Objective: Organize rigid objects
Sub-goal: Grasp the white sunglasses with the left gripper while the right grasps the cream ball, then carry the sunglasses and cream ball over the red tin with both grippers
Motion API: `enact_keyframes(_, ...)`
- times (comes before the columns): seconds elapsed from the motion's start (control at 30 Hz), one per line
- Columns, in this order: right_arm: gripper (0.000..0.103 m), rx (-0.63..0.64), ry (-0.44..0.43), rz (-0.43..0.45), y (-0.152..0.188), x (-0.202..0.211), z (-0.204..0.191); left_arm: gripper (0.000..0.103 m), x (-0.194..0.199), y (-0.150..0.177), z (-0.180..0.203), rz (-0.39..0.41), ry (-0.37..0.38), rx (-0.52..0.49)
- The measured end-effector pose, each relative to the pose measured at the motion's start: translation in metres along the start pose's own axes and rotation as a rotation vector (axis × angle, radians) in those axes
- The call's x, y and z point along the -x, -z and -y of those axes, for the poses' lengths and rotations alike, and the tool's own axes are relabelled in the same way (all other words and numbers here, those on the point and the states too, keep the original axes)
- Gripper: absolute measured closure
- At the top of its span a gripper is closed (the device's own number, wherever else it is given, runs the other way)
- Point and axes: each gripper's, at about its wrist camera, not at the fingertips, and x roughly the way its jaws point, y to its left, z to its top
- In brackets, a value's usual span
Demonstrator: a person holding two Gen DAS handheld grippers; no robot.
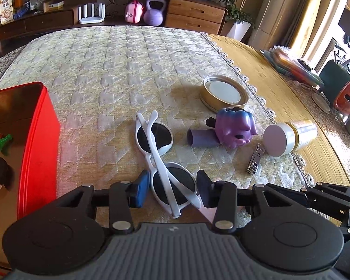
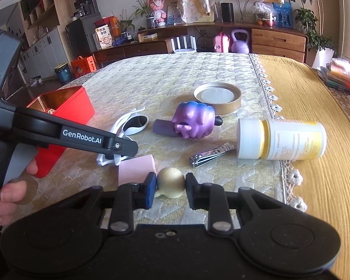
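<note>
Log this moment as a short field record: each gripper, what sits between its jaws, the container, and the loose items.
left gripper: jaws either side of the white sunglasses, not visibly clamped
right gripper: jaws flanking a small cream figure; contact unclear
container: red tin, open, left of the sunglasses
loose items: purple toy, nail clipper, white bottle on its side, gold lid, pink block
surface: quilted cloth

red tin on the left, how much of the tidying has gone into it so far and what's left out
The open red metal tin already holds a few small items, hard to identify. In hand: the left tongs straddle the white round-lens sunglasses, and the right tongs bracket a small gold rounded figurine. Left out: purple toy, metal nail clipper, white bottle, gold lid, pink block.
</note>
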Motion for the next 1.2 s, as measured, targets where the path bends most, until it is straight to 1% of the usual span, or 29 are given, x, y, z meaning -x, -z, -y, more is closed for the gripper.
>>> enact_keyframes(0.1,0.077,0.000,0.019,0.014,0.000,0.006,-0.005,0.060,0.005,0.002,-0.004,-0.001,-0.003,0.002)
enact_keyframes(0.3,0.077,-0.002,0.032,0.029,0.000,0.021,-0.012,0.060,0.015,0.005,-0.011,-0.003,0.001,0.018)
enact_keyframes(0.47,0.077,-0.003,0.036,0.043,0.002,0.037,-0.020,0.060,0.035,0.008,-0.016,0.037,0.013,0.009)
enact_keyframes(0.63,0.077,0.008,0.049,0.056,0.000,0.051,-0.032,0.060,0.051,0.010,-0.020,0.059,0.022,0.017)
enact_keyframes(0.87,0.077,0.037,0.054,0.088,-0.009,0.070,-0.052,0.060,0.080,0.005,-0.031,0.118,0.037,0.031)
enact_keyframes(1.13,0.077,0.080,0.023,0.123,-0.026,0.082,-0.081,0.060,0.119,0.005,-0.048,0.168,0.058,0.031)
enact_keyframes(1.2,0.077,0.092,0.014,0.129,-0.031,0.082,-0.089,0.060,0.128,0.006,-0.053,0.174,0.048,0.029)
